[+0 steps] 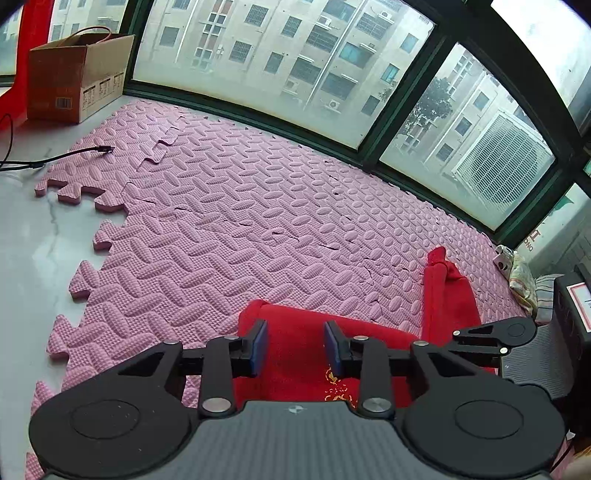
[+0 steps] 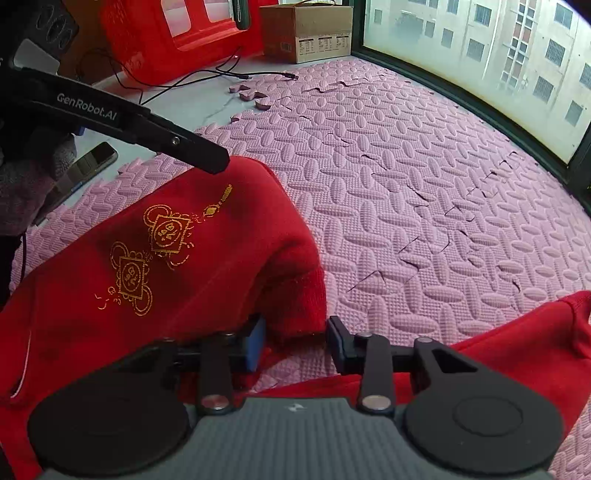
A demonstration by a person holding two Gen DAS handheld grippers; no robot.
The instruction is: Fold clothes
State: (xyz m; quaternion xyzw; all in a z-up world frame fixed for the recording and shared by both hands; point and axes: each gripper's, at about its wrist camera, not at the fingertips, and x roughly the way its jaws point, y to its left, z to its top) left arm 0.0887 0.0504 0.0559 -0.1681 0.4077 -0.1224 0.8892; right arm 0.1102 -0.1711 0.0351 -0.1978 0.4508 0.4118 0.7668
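Containers first: open brown cardboard box (image 1: 79, 75) at the far left corner by the window, flaps up, contents not visible. Red plastic basket (image 2: 173, 35) beside it, slotted walls, inside hidden.

Red knit garment with gold embroidered emblem (image 2: 162, 254) lies on the pink interlocking foam floor mat (image 1: 229, 206), at the mat's near edge. In the right wrist view its main body runs from lower left up toward the middle of the frame, ending in a ribbed cuff or hem that hangs down toward the camera. A second red portion (image 2: 517, 343) sits lower right, with bare mat between. In the left wrist view a narrow red piece stands off to the right, long axis pointing away toward the window.

Left hand-held gripper (image 1: 295, 349): blue pads apart, hovering over red fabric, nothing pressed between them. In the right wrist view its black finger tip lies on the garment's upper edge.

Right hand-held gripper (image 2: 295, 341): pads apart. The ribbed edge hangs into the gap, close to the left blue pad; the right pad is clear of it, so no clamp.

Black cable (image 2: 207, 75) trails across the pale floor onto the mat's far corner. A dark phone-like slab (image 2: 88, 162) lies left of the garment.
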